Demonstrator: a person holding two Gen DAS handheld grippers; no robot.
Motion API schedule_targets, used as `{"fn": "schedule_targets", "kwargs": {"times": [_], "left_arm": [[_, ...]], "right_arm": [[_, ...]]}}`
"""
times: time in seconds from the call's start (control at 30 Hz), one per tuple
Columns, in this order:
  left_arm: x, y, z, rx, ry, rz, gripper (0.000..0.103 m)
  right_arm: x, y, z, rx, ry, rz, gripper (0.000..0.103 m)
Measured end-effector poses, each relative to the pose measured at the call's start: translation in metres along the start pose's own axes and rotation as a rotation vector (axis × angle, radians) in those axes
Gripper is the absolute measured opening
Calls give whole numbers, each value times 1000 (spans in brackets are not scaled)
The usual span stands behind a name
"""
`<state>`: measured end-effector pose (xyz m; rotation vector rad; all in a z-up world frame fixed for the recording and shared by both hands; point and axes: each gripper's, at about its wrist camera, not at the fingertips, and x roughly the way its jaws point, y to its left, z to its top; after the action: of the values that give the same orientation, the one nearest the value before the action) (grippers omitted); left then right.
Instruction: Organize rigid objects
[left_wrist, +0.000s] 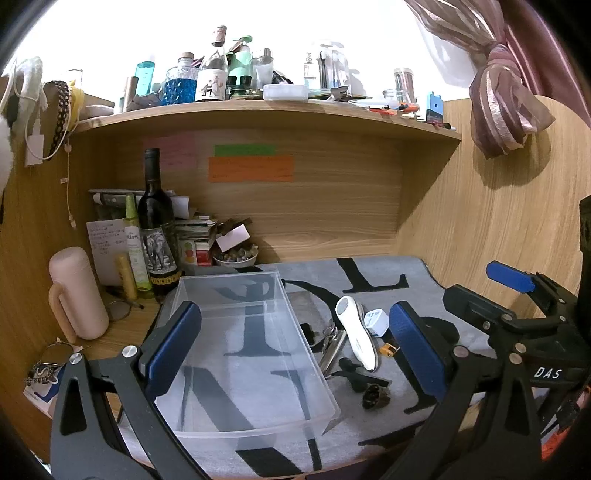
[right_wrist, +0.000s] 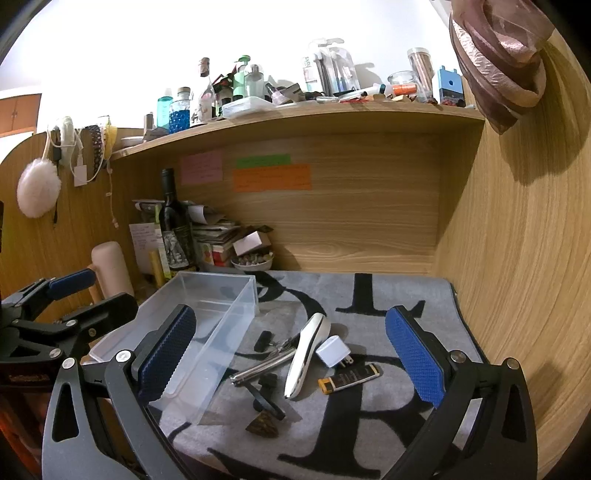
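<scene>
Left wrist view first: the left gripper (left_wrist: 295, 343) has its jaws spread wide, nothing between the pads, hanging over the near end of the clear plastic bin (left_wrist: 255, 428), which sits empty on the grey lettered mat (left_wrist: 369, 269). Just right of the bin lies the cluster: a white handheld device (left_wrist: 356, 338), a white plug adapter (left_wrist: 376, 322), a metal clip (left_wrist: 332, 349), a small black-and-yellow lighter (left_wrist: 389, 349), black plastic bits (left_wrist: 360, 374) and a dark pine cone (left_wrist: 373, 397). Over to the right wrist view, and the right gripper (right_wrist: 291, 352) is just as wide open and empty-handed, framing that same pile, the white device (right_wrist: 308, 354) leaning across the clip (right_wrist: 262, 365), adapter (right_wrist: 332, 350) touching it, lighter (right_wrist: 349, 378) beside. The bin (right_wrist: 221, 291) is left of the pile. Further back, a wine bottle (right_wrist: 173, 225) and a pink mug (right_wrist: 110, 269) stand by the desk's left wall, under a crowded shelf (right_wrist: 295, 118).
</scene>
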<state>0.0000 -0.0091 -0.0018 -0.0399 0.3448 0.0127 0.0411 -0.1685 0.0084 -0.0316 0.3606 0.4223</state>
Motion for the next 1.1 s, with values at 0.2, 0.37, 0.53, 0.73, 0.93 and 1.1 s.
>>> {"fn": "schedule_targets", "kwargs": {"times": [0.2, 0.37, 0.53, 0.73, 0.93, 1.1], "left_arm": [[1, 1, -2, -4, -4, 3, 103], [2, 1, -1, -7, -4, 3, 103], [1, 0, -2, -5, -5, 7, 103], [2, -1, -2, -8, -3, -1, 103], [2, -2, -2, -2, -2, -5, 103], [2, -3, -2, -2, -1, -6, 103]], "right_arm": [[0, 1, 0, -1, -1, 1, 103], [-1, 1, 0, -1, -1, 1, 103], [-1, 1, 0, -2, -1, 2, 103], [-1, 1, 0, -2, -1, 2, 103], [-1, 0, 0, -1, -1, 2, 103], [-1, 0, -1, -2, -2, 2, 103]]}}
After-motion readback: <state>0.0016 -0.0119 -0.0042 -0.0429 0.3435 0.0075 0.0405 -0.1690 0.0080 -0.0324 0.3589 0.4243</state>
